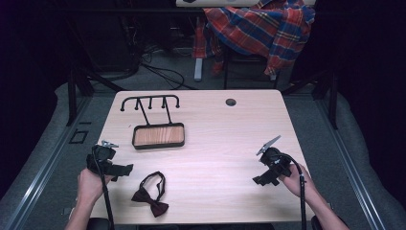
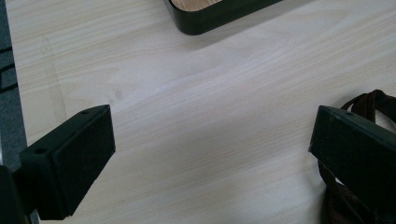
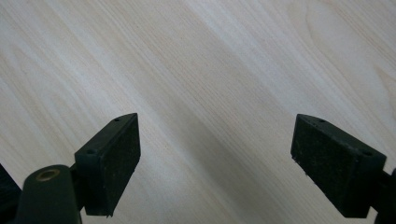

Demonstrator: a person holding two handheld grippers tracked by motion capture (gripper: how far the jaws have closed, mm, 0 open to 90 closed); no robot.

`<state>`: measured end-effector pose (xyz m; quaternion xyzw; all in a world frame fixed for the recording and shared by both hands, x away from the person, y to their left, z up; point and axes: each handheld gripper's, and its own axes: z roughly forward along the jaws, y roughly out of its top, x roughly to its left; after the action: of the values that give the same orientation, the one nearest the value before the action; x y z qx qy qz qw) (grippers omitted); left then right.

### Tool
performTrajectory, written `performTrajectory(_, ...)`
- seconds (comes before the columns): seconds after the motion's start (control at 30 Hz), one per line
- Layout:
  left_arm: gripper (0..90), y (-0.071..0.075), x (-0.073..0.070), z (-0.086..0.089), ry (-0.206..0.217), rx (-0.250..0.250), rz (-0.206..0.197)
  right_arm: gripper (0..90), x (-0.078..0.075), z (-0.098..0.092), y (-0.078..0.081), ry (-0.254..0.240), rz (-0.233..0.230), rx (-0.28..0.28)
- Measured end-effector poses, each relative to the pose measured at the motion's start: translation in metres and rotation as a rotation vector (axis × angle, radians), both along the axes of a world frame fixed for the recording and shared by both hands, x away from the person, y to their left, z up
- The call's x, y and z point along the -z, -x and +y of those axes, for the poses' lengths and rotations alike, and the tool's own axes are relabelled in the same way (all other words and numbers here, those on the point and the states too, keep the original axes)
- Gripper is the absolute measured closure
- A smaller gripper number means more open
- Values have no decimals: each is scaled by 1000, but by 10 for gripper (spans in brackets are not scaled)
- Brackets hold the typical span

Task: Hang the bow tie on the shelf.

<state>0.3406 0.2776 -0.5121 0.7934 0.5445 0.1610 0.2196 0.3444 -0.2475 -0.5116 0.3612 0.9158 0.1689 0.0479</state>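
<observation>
Nearby, bow tie point(image 1: 151, 192) (flat) — left tool point(image 1: 125, 170) agape

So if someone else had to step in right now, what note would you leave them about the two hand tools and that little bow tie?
Left tool: open, holding nothing, low over the table just left of the bow tie.
Right tool: open, holding nothing, over bare wood at the table's right side.
Bow tie: dark, lying flat near the front edge, strap looped behind it, untouched.
Stand: black hook rack with a wooden tray base, at the back left; nothing hangs on it.
Done: nothing yet.
Left: probably grip the bow tie and bring it to the stand.
</observation>
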Motion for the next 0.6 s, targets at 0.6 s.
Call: performTrajectory(0.6,2,1,-6,-23,48,97,3,158,5,5,1,1,12,-9)
